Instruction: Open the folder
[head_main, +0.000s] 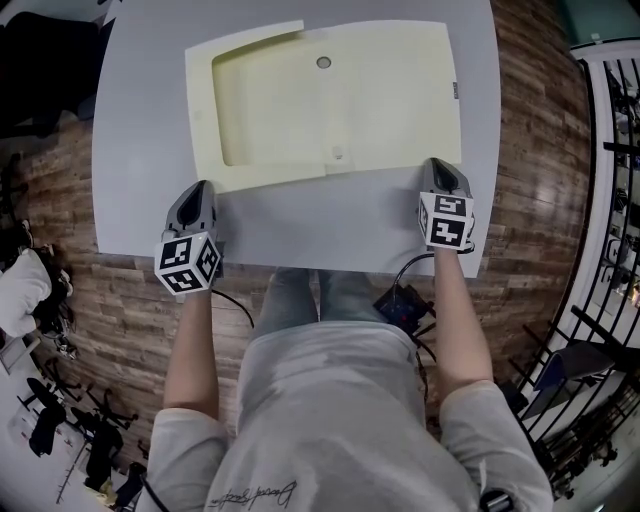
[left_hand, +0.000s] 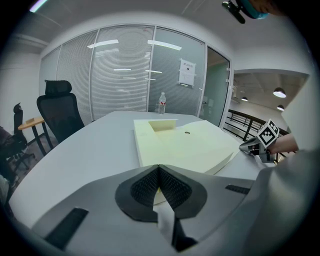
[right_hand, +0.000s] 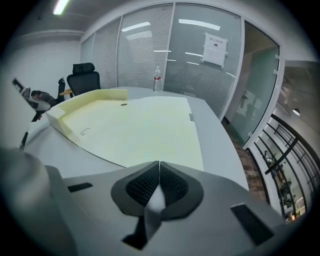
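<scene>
**Now: both jaws clenched at the folder's near corners**

Head view: the pale yellow folder (head_main: 330, 100) lies flat on the far half of the grey worktop (head_main: 140, 120), its cover down, so the opening has not begun. The left gripper (head_main: 203, 185) sits at the near left corner and the right gripper (head_main: 438, 162) at the near right corner, each tip touching or just beside the edge. That spread probably lets one tip steady the folder while the other works under the cover. A wood floor (head_main: 540, 120) surrounds the worktop.

Left gripper view: the jaws are pressed together with nothing between the pads, and the folder's corner lies just beyond them. Closed to a thin wedge, they suit prying rather than pinching. The cover's near right corner looks slightly raised, though I cannot tell whether anything lifts it. Behind stand an office chair (left_hand: 60, 110), a bottle (left_hand: 162, 103) and a glass wall with blinds (left_hand: 125, 75).

Right gripper view: these jaws are also squeezed tight and empty, with the folder's edge passing just under the tips. A railing (right_hand: 285, 150) shows off to the right.
</scene>
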